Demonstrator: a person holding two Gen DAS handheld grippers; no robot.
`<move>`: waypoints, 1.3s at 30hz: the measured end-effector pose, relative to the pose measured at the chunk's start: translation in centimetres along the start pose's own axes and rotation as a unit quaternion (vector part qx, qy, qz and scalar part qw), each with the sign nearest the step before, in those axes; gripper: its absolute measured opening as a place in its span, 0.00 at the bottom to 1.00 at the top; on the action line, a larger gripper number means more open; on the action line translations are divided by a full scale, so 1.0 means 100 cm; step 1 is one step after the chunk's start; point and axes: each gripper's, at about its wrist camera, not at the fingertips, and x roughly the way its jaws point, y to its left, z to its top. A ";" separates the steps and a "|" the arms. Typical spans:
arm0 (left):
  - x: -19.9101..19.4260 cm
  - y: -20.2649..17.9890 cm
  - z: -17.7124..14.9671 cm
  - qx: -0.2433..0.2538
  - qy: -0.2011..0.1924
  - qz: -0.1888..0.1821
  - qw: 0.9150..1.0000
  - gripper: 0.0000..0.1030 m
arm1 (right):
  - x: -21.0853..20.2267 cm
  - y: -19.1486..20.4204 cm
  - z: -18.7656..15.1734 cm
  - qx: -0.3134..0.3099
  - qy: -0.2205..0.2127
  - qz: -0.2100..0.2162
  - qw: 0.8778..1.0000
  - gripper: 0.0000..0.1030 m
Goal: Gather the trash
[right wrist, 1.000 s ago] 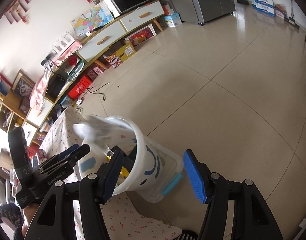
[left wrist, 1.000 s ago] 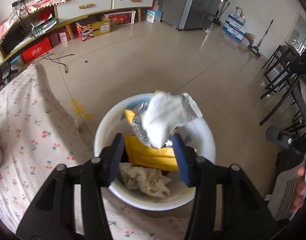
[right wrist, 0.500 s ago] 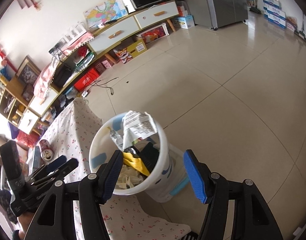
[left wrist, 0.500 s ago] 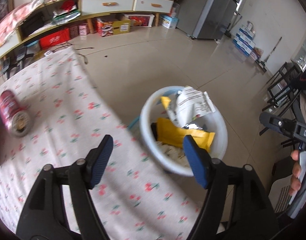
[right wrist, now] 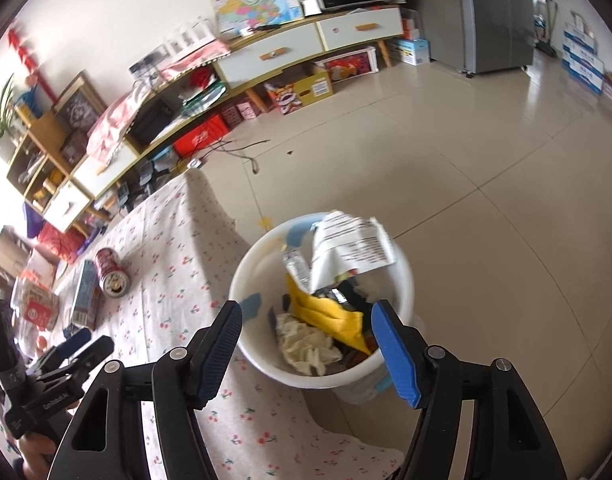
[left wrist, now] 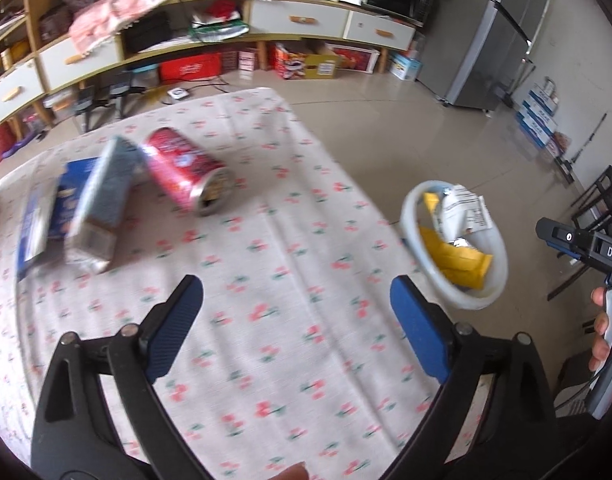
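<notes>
Red can [left wrist: 184, 171], cherry-print tablecloth [left wrist: 290, 280]

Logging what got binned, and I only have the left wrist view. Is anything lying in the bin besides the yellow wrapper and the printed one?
Observer: Yes. The right wrist view shows a crumpled tissue low in the bin, next to the yellow wrapper.
Operator: Does the right gripper hold anything?
Observer: No. The right gripper is open over the bin. Its jaws have just been opening, and nothing is between its pads.
</notes>
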 end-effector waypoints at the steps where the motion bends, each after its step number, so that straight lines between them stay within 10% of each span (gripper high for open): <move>1: -0.002 0.005 -0.002 -0.003 0.000 0.004 1.000 0.92 | 0.001 0.005 0.000 -0.005 0.001 0.000 1.000 0.68; 23: -0.073 0.190 -0.058 -0.115 0.018 0.154 0.981 0.93 | 0.062 0.185 0.002 -0.176 0.056 0.032 0.982 0.71; 27: -0.082 0.225 -0.062 -0.194 0.020 0.139 0.971 0.93 | 0.091 0.219 0.007 -0.208 0.078 0.027 0.975 0.71; 39: -0.095 0.241 -0.060 -0.206 0.007 0.123 0.971 0.92 | 0.185 0.285 0.011 -0.272 0.129 0.004 0.954 0.71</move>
